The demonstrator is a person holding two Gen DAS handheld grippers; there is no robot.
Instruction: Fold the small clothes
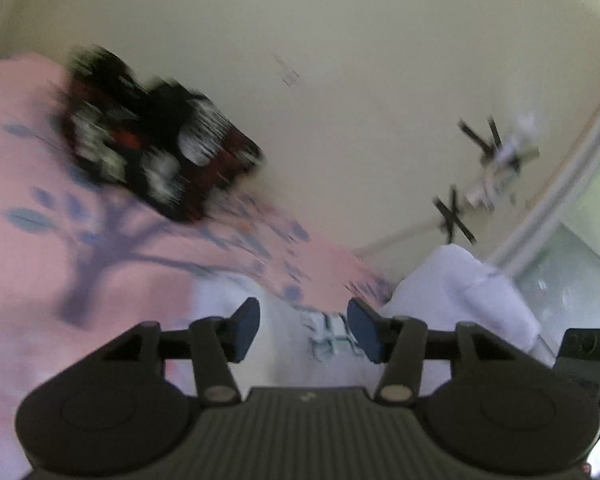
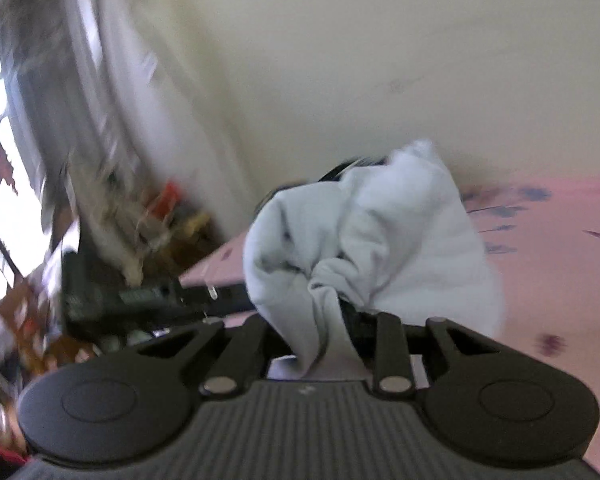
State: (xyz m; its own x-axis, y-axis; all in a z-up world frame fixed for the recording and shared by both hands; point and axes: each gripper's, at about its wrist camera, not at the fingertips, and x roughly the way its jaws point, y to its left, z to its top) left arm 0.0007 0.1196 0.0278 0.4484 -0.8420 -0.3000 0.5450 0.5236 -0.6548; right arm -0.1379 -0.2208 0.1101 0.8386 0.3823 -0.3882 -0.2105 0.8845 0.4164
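Note:
A white garment hangs bunched from my right gripper, which is shut on it; the cloth hides both pads. In the left wrist view the same white garment rises at the right and spreads under my left gripper. That gripper stands open, with blue pads apart and nothing pressed between them. A small printed label on the cloth lies just below the gap. Everything rests on a pink bedsheet with a tree print.
A folded dark garment with red and white patterning lies on the sheet at the far left, near the cream wall. Clutter is piled beyond the bed's left edge. A black device sits beside the bed.

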